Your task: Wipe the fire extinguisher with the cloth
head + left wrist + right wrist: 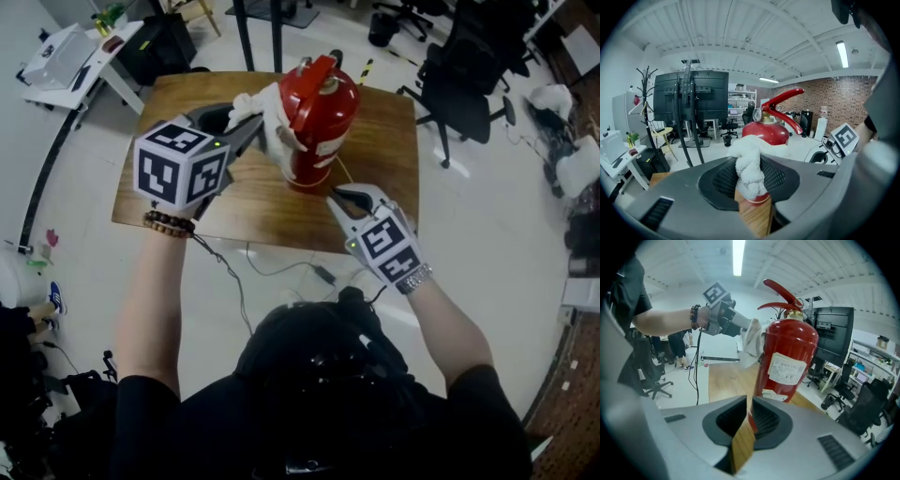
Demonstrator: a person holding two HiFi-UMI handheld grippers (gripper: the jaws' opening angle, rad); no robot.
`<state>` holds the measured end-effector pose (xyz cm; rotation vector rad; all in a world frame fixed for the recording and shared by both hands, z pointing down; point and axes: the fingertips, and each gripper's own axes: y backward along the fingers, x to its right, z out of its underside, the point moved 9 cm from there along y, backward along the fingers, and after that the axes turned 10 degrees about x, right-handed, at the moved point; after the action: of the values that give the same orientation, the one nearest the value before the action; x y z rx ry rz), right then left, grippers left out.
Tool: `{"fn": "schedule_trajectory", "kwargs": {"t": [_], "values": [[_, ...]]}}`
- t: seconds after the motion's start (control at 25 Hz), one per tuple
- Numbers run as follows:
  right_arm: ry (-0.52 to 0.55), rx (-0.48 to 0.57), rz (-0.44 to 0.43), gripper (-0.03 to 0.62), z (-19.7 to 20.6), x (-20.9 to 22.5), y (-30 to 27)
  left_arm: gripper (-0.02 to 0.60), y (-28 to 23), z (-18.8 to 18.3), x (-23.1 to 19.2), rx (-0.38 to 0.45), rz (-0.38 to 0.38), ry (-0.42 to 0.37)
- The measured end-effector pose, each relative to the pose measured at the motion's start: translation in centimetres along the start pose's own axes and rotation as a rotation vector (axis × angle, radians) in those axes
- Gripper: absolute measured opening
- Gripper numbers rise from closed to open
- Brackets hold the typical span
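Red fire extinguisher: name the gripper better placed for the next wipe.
Left. The left gripper grips the white fluffy cloth, held against the red metal fire extinguisher near its top; the right gripper sits empty by the base.

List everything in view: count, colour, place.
red metal fire extinguisher: 1, red with a white label, upright on the table
white fluffy cloth: 1, white, against the extinguisher's upper side
brown wooden table: 1, brown, under the extinguisher
black office chairs: at least 2, black, on the floor beyond the table's right
white side table: 1, white, on the floor at upper left
black screen on a stand: 1, black, behind the table
left gripper: 1, grey, fingers shut on the cloth
right gripper: 1, grey, by the extinguisher's base, fingers slightly apart, nothing between them
person's forearms: 2, bare
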<state>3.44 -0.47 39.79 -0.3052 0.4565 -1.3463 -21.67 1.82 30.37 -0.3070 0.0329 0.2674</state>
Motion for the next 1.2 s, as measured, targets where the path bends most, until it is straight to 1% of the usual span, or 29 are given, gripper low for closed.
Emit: {"fn": "schedule_trajectory", "kwargs": {"t": [0.12,0.36,0.56,0.84,1.04,1.2], "values": [[-0.011,-0.007,0.007,0.052,0.3,0.0,0.0,0.11,-0.8,2.0,0.0,-0.044,-0.005,0.008],[-0.037,-0.031,0.019,0.052,1.4,0.1,0.0,0.111,-2.4,5.4,-0.1,-0.098,-0.022,0.034],[-0.056,-0.043,0.022,0.052,2.1,0.3,-0.1,0.111,-4.0,8.2,0.0,-0.162,-0.044,0.032],[-0.075,-0.052,0.025,0.052,2.7,-0.1,-0.5,0.111,-5.5,11.6,-0.2,-0.215,-0.084,0.049],[-0.099,-0.064,0.033,0.052,3.5,-0.4,-0.7,0.111,-6.7,13.6,-0.4,-0.252,-0.095,0.03],[-0.116,-0.081,0.041,0.052,4.5,-0.9,-0.6,0.11,-7.5,15.7,-0.3,-0.286,-0.115,0.035]]}}
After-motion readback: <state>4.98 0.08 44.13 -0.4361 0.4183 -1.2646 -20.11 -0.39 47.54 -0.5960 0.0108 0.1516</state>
